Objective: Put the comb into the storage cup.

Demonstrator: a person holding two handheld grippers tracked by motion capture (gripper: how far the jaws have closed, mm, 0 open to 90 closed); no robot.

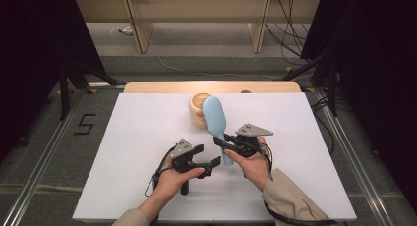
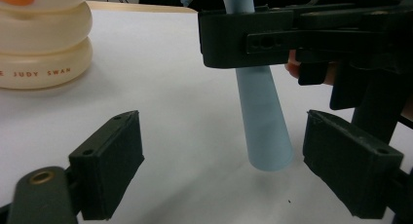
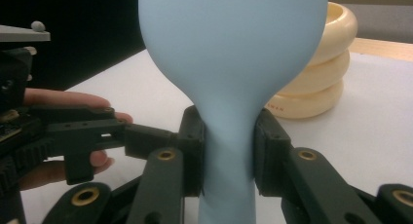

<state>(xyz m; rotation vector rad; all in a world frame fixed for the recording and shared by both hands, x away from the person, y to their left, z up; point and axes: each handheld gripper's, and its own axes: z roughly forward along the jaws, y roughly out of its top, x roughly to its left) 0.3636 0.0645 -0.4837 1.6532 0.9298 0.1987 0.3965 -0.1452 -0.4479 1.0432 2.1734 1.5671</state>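
right gripper [image 1: 222, 141] clamps the light blue paddle-shaped spoon [image 1: 215, 119] at its neck, jaws tight on both sides in the right gripper view [image 3: 229, 151]. spoon's tilted, wide end up and toward the cream ringed container [image 1: 199, 109], handle tip down just over the white table sheet [image 1: 137, 137] near centre. left gripper [image 1: 205, 156] sits just beside it, jaws spread wide, nothing between the pads. in the left gripper view the handle end [image 2: 265, 131] hangs between its open jaws w/o touching. container stands upright at the far side of the sheet.
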